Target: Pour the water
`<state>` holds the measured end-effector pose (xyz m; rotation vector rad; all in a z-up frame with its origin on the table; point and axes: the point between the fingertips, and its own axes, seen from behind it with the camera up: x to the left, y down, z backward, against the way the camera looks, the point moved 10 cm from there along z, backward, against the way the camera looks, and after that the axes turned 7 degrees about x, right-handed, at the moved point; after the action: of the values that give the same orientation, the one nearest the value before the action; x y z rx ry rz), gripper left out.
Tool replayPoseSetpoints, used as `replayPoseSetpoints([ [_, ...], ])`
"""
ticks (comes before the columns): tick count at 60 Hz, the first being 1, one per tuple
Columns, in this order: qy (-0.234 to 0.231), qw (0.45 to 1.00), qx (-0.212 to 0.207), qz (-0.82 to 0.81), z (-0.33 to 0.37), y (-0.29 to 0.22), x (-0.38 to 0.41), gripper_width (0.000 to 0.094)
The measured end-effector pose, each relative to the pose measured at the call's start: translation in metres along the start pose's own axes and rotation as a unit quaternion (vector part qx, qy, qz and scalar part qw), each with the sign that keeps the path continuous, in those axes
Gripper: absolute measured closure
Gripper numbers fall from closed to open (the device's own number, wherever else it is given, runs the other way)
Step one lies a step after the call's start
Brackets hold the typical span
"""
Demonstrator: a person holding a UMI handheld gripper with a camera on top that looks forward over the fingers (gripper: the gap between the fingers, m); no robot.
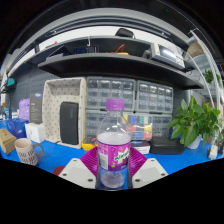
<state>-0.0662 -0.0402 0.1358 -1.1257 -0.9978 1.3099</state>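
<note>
While the bottle [113,150] sits upright between the two fingers [78,171] of the hand-held gripper [113,168], both pink pads appear pressed against its sides, so I judge it to be held and lifted over the blue tabletop [45,158]. It is a clear plastic bottle with a purple cap and a purple label, and water seems to fill much of it. To pour well, the grip should stay firm at the labelled waist, since a thin plastic wall may buckle or slip as it tilts. The tilt should be slow, with the mouth brought over the receiving vessel first. Which vessel that is remains unclear: a white mug [27,152] stands well off to one side, near a white basket-like box [63,112]. Whether the cap is screwed tight or loose cannot be made out, and it would need to come off. The bottle's base is cut off from sight, and it hides what lies straight ahead; a potted plant [197,122] stands beyond
</note>
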Motion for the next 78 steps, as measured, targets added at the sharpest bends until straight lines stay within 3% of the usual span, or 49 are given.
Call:
replayPoseSetpoints([
  [20,0.001,0.998,0.003,0.067,0.001,-0.004,0.018,0.0605],
  [33,-0.007,0.957,-0.010,0.289,-0.003,-0.023,0.066,0.0603],
  [53,0.020,0.773,-0.062,0.631,-0.009,-0.041,0.154,0.0600],
  [78,0.070,0.478,-0.135,0.865,-0.015,-0.044,0.207,0.0596],
])
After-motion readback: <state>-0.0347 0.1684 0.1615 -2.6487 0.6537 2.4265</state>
